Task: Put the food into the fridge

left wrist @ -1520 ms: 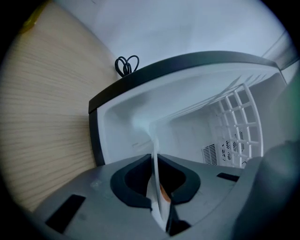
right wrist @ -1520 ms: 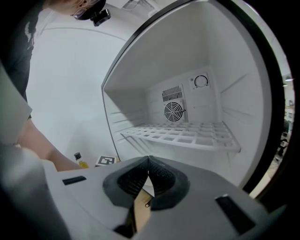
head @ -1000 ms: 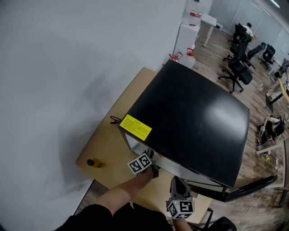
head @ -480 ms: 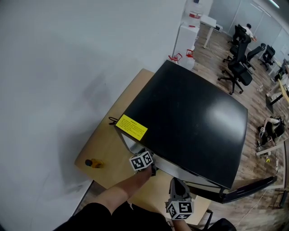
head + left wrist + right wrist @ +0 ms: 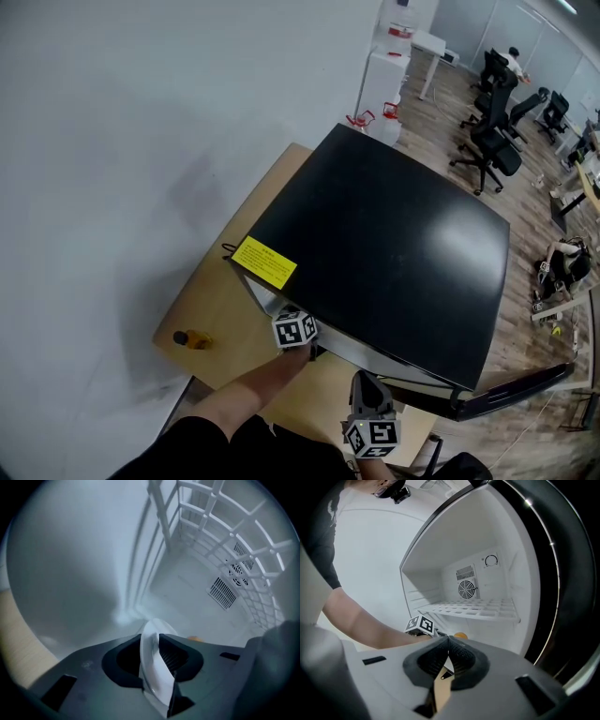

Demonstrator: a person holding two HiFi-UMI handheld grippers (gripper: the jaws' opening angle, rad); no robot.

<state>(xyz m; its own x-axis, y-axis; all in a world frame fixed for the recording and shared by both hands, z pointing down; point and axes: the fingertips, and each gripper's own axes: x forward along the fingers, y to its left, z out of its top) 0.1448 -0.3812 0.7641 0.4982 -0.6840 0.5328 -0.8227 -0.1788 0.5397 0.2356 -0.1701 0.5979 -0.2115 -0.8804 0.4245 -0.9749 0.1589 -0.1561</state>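
Food, perhaps an orange, inside fridge

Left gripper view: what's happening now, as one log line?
left gripper: inside fridge, jaws have just been opening, white thing between them | right gripper: shut, empty, outside fridge | orange item: under shelf

The fridge is showing a glossy black top, catching a soft sheen; its inside walls are looking like smooth white plastic, its shelf a white-coated grid. The table is showing pale, matt wood.
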